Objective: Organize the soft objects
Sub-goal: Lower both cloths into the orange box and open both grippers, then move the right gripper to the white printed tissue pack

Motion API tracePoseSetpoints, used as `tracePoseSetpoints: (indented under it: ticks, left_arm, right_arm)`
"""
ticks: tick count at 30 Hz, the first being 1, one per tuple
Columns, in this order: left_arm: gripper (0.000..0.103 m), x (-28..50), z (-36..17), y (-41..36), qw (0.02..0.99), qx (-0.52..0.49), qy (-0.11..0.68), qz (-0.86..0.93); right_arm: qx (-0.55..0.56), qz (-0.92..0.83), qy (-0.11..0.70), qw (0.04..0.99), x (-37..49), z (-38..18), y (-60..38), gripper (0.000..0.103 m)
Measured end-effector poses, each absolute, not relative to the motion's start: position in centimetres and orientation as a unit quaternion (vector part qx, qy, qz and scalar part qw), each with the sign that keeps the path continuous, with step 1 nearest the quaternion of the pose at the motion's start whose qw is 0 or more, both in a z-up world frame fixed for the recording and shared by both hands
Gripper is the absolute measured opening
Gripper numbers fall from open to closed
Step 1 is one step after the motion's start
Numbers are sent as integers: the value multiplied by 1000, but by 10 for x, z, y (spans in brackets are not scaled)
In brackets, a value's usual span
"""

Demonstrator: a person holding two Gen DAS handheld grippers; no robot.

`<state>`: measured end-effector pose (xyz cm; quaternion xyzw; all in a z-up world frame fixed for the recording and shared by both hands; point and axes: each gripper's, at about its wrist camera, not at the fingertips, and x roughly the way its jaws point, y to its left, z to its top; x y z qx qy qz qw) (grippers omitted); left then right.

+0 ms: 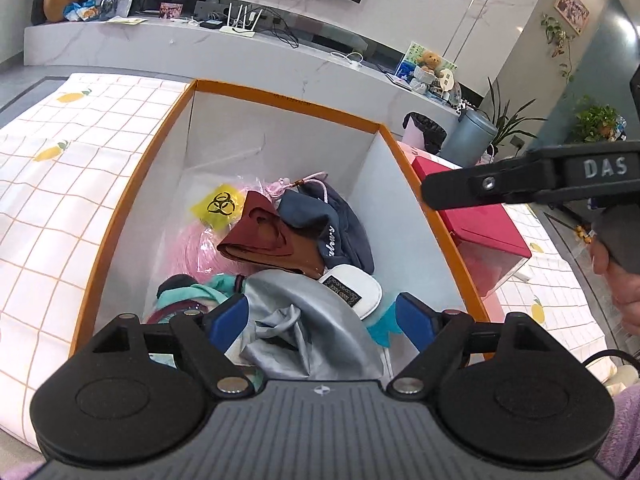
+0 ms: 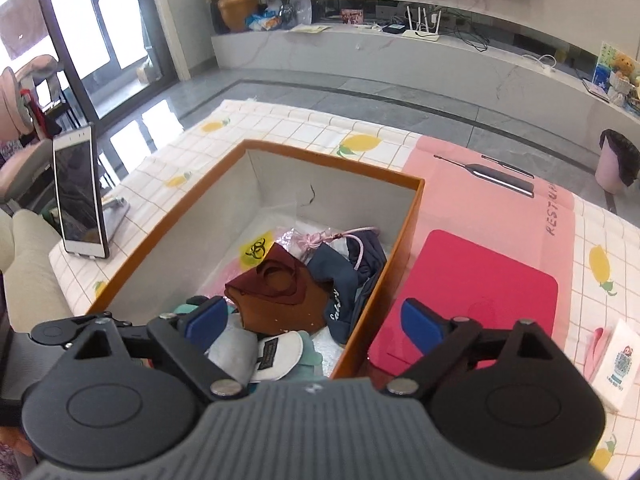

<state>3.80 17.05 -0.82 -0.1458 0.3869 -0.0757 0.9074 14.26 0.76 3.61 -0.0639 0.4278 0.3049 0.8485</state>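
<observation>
An orange-rimmed box (image 1: pixel 132 184) (image 2: pixel 416 216) with white walls holds a heap of soft things. Among them are a silver-grey cloth (image 1: pixel 304 312), a maroon-brown cloth (image 1: pixel 268 236) (image 2: pixel 280 292), a navy drawstring bag (image 1: pixel 332 224) (image 2: pixel 340 284), a white pouch (image 1: pixel 352 288) (image 2: pixel 276 354) and a pink bagged item with a yellow label (image 1: pixel 218 204). My left gripper (image 1: pixel 322 316) hangs open over the silver cloth, its pads off it. My right gripper (image 2: pixel 314 320) is open above the box's right wall, holding nothing. One of its black fingers (image 1: pixel 460 190) shows in the left wrist view.
A red-lidded clear container (image 1: pixel 484 220) (image 2: pixel 472 292) sits right of the box on a pink mat (image 2: pixel 480 200). A phone on a stand (image 2: pixel 80 196) is at the left. A white packet (image 2: pixel 616 360) lies at the right. A lemon-print cloth (image 1: pixel 60 200) covers the table.
</observation>
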Motion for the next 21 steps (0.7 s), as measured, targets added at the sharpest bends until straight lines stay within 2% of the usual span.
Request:
tracePoseSetpoints:
  ticks: [4, 12, 21]
  left_arm:
    - [98, 36, -7, 171, 911, -142, 379, -77]
    - [99, 31, 4, 161, 926, -106, 359, -57]
    - [99, 38, 42, 121, 938, -80, 327, -84]
  right_arm:
    - [-64, 302, 423, 852, 141, 38, 2, 100]
    - [-67, 286, 392, 872, 135, 43, -10, 100]
    - [-32, 247, 375, 893, 140, 60, -63, 100]
